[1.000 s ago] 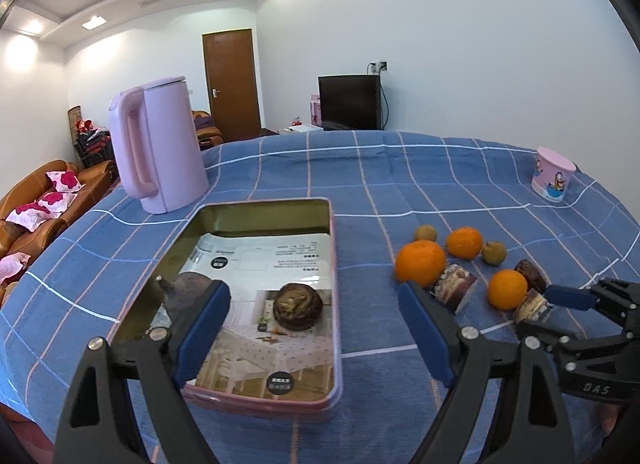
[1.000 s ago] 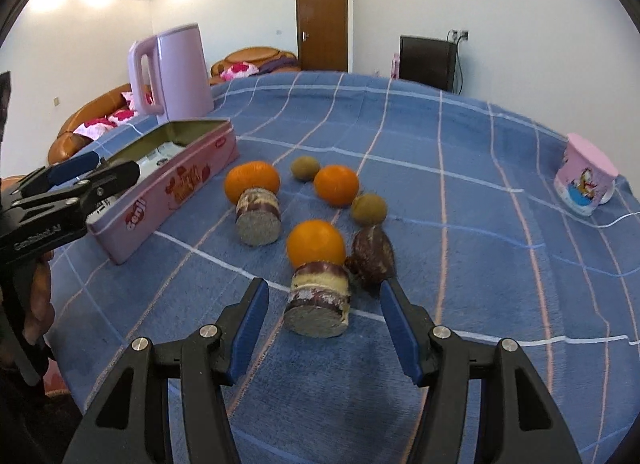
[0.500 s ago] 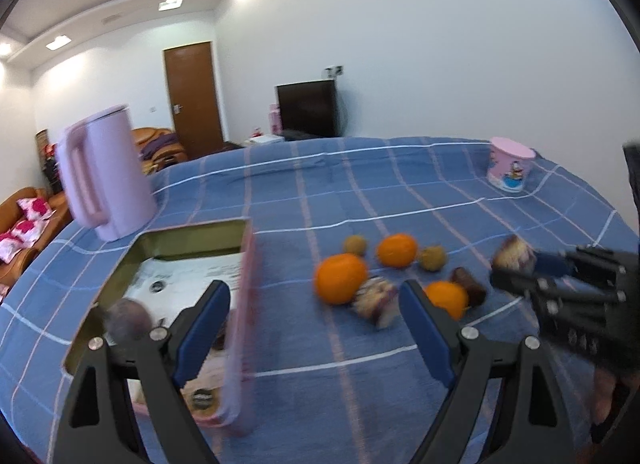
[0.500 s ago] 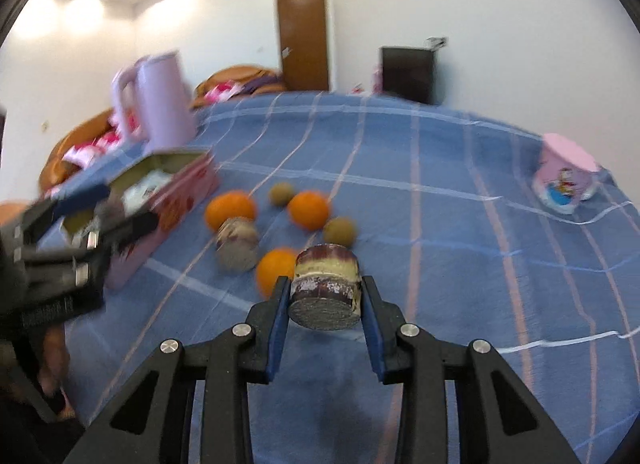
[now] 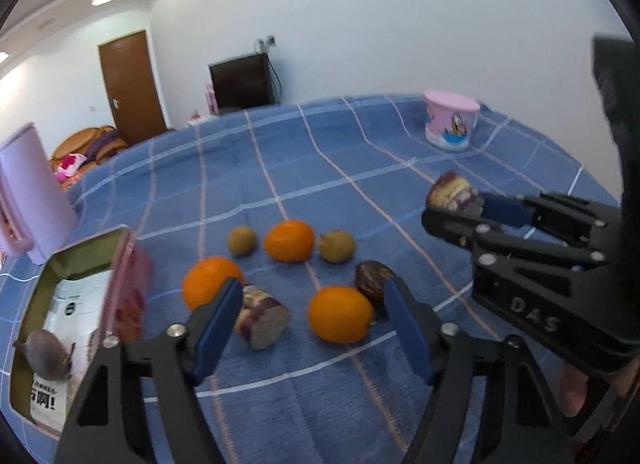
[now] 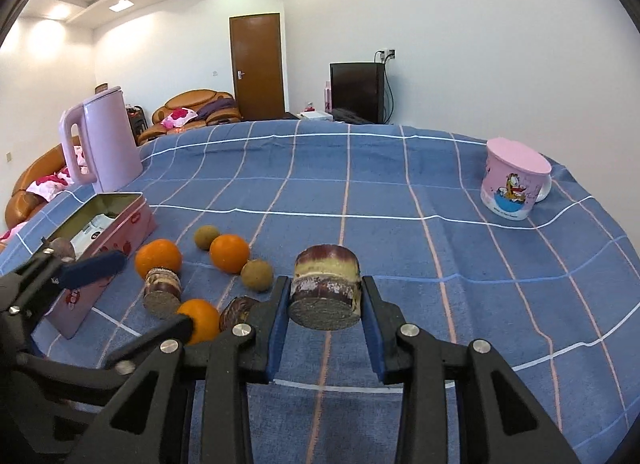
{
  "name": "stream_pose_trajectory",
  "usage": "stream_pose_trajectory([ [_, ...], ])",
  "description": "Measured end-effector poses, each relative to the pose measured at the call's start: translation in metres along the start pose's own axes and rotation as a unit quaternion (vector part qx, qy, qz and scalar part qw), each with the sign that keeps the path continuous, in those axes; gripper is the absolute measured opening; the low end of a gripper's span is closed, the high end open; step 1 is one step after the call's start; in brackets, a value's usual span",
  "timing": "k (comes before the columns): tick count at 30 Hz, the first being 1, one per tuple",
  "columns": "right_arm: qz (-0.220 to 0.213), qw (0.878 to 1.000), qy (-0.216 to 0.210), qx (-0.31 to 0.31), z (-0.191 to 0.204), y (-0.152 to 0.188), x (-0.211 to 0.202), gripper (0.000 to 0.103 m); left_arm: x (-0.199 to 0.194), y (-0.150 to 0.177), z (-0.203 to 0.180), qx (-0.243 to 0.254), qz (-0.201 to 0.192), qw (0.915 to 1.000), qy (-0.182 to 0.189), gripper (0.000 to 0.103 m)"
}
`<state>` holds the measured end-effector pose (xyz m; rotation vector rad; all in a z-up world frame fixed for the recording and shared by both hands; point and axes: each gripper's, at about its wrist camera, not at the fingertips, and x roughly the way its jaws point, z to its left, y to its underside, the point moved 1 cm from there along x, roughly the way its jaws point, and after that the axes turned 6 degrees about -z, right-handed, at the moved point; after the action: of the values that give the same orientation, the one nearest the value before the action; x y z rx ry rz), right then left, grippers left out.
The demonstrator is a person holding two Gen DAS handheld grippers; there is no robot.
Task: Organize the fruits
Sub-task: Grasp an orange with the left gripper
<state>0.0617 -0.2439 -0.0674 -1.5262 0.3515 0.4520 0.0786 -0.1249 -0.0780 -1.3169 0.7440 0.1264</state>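
My right gripper [image 6: 325, 296] is shut on a cut purple fruit piece [image 6: 325, 288] and holds it above the blue checked cloth; the same piece [image 5: 452, 191] shows at the right of the left wrist view. My left gripper [image 5: 310, 306] hangs low over the fruit cluster with its jaws closing. An orange [image 5: 340, 318] and a second cut purple piece [image 5: 262, 318] lie between its fingers, untouched. Two more oranges [image 5: 289, 240] [image 5: 214, 282], two small brown-green fruits [image 5: 241, 240] [image 5: 337, 246] and a dark purple fruit [image 5: 372, 280] lie behind. The open pink tin [image 5: 124, 292] holds a dark fruit [image 5: 44, 352].
A pink kettle [image 6: 100, 139] stands behind the tin at the far left. A pink cartoon mug [image 6: 516, 187] with a lid sits at the far right, near the table's rounded edge. Bare cloth stretches between the fruit and the mug.
My left gripper swung right from above the tin to over the fruit cluster, and its jaws narrowed. My right gripper shut on the cut purple piece and lifted it off the cloth.
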Motion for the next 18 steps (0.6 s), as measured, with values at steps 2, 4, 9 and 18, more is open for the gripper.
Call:
stream_pose_trajectory([
  [2, -0.001, 1.0, -0.005, 0.007, -0.001, -0.001, 0.002, 0.036, 0.009, 0.0, -0.001, -0.002, 0.021, 0.9997, 0.013, 0.065],
  [4, 0.0, 1.0, -0.008, 0.011, -0.002, -0.001, 0.004, 0.036, 0.008, 0.001, -0.004, 0.004, 0.02, 0.9997, 0.013, 0.064],
  [9, 0.001, 1.0, -0.009, 0.006, -0.001, -0.001, 0.004, 0.036, 0.005, 0.003, -0.013, 0.021, 0.022, 0.9993, 0.019, 0.063],
  [18, -0.002, 1.0, -0.009, 0.004, 0.001, -0.001, 0.005, 0.036, 0.01, 0.004, -0.005, -0.009, 0.043, 0.9982, 0.041, 0.04],
])
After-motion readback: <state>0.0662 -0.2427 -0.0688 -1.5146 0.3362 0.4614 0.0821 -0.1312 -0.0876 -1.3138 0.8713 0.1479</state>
